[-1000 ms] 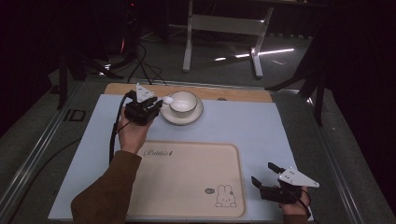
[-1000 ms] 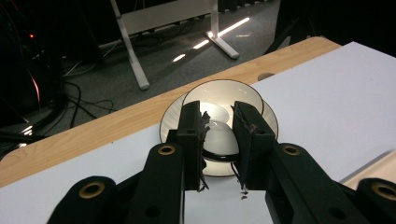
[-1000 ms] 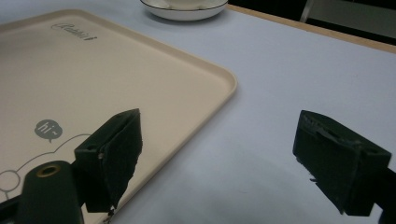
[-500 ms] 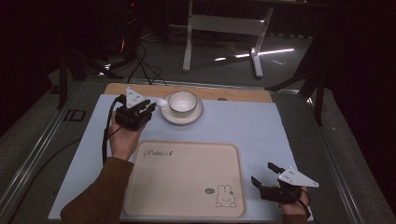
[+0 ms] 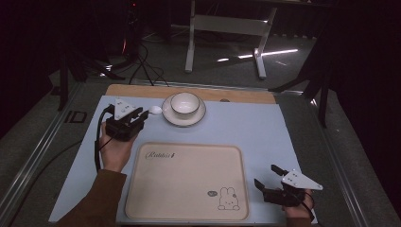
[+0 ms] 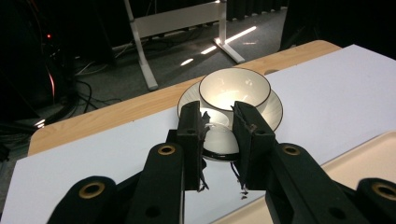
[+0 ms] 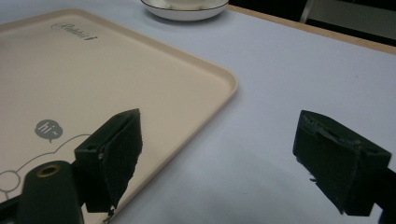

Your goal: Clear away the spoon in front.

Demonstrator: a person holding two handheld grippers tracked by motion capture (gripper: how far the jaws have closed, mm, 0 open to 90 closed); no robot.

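The person's left forearm has drawn back toward the near-left side of the table over the last second, and the left gripper (image 5: 141, 115) with it: a second ago it was right at the rim of the saucer (image 5: 169, 116), and now it sits clear of it to the left. Its jaws are nearly closed, pinching a white spoon (image 5: 155, 110), which the left gripper view shows as a pale rounded piece clamped between the black pads (image 6: 190, 132). My reading is that the spoon has been lifted away from the bowl (image 5: 184, 103) and could go to the tray (image 5: 189, 189) next. The right gripper (image 5: 265, 175) has not moved; it rests at the near-right corner, its jaws spread wide with nothing between them. Everything sits on a pale blue mat (image 5: 265, 132) over a wooden tabletop (image 5: 246, 94); the bowl stands on its saucer at the far side, and the beige tray with a rabbit print lies bare. Beyond is a dark room with a white desk frame (image 5: 227, 24) and floor cables (image 5: 142, 71).
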